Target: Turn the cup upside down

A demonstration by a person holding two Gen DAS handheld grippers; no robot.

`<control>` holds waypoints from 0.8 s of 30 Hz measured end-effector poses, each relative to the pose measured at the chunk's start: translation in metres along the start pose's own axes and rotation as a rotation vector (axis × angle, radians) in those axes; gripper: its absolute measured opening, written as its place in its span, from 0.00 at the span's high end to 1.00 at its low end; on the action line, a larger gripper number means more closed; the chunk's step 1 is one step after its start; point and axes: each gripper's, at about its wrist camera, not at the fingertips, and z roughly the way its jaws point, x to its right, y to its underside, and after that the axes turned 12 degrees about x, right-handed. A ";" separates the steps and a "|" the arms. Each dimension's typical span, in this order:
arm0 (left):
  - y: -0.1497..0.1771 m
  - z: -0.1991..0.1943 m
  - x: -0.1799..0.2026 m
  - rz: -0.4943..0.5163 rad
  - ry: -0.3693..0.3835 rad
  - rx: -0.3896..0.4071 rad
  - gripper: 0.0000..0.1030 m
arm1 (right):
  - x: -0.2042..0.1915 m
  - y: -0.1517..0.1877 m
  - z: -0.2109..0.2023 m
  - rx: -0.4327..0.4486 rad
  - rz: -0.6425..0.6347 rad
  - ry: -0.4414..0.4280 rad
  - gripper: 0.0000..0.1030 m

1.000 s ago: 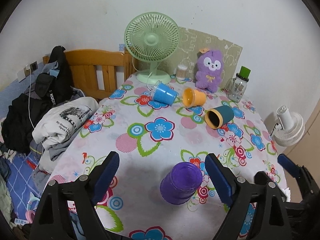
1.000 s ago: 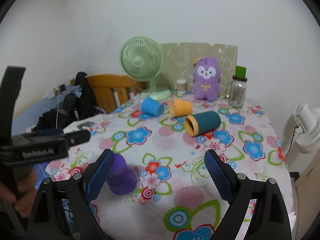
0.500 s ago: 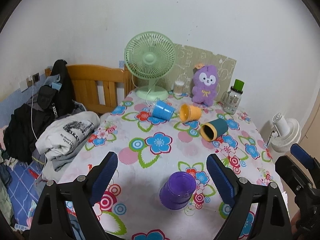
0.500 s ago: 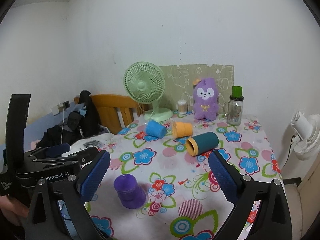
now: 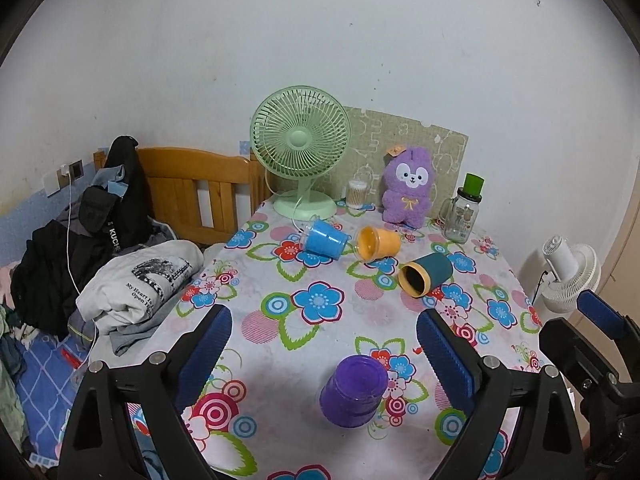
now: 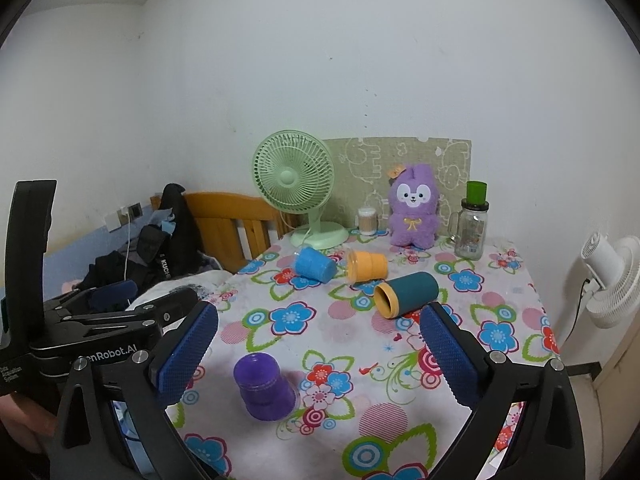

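A purple cup (image 5: 354, 390) stands upside down near the front of the flowered table (image 5: 320, 344); it also shows in the right wrist view (image 6: 264, 386). A blue cup (image 5: 324, 238), an orange cup (image 5: 378, 243) and a teal cup with an orange rim (image 5: 426, 278) lie on their sides farther back. My left gripper (image 5: 324, 356) is open and empty, held above and behind the purple cup. My right gripper (image 6: 316, 354) is open and empty, to the right of the purple cup.
A green fan (image 5: 300, 148), a purple plush toy (image 5: 408, 188), a glass jar with a green lid (image 5: 464, 212) and a small container (image 5: 357, 192) stand at the table's back. A wooden bed frame (image 5: 192, 188) with clothes (image 5: 136, 280) is left. A white fan (image 5: 568, 272) is right.
Both grippers have pulled back and up from the table. The purple cup stands free, upside down, farther from both grippers than a second ago.
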 end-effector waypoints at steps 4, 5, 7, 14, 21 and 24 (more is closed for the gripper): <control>-0.003 -0.001 -0.001 -0.001 -0.001 0.012 0.06 | -0.001 0.000 0.001 -0.001 -0.003 -0.001 0.01; -0.003 -0.002 -0.001 -0.002 -0.001 0.015 0.06 | -0.001 0.000 0.001 -0.001 -0.003 0.000 0.01; -0.003 -0.003 -0.002 -0.003 -0.002 0.022 0.05 | -0.002 -0.001 0.001 -0.001 -0.002 0.000 0.01; -0.004 -0.005 -0.002 0.002 -0.006 0.041 0.03 | -0.002 0.000 0.002 -0.002 -0.001 -0.001 0.01; -0.005 -0.005 -0.001 0.008 -0.011 0.059 0.00 | -0.003 0.000 0.003 -0.003 -0.003 -0.002 0.01; -0.004 -0.006 -0.002 0.011 -0.014 0.061 0.00 | -0.003 0.000 0.004 -0.004 -0.001 -0.003 0.01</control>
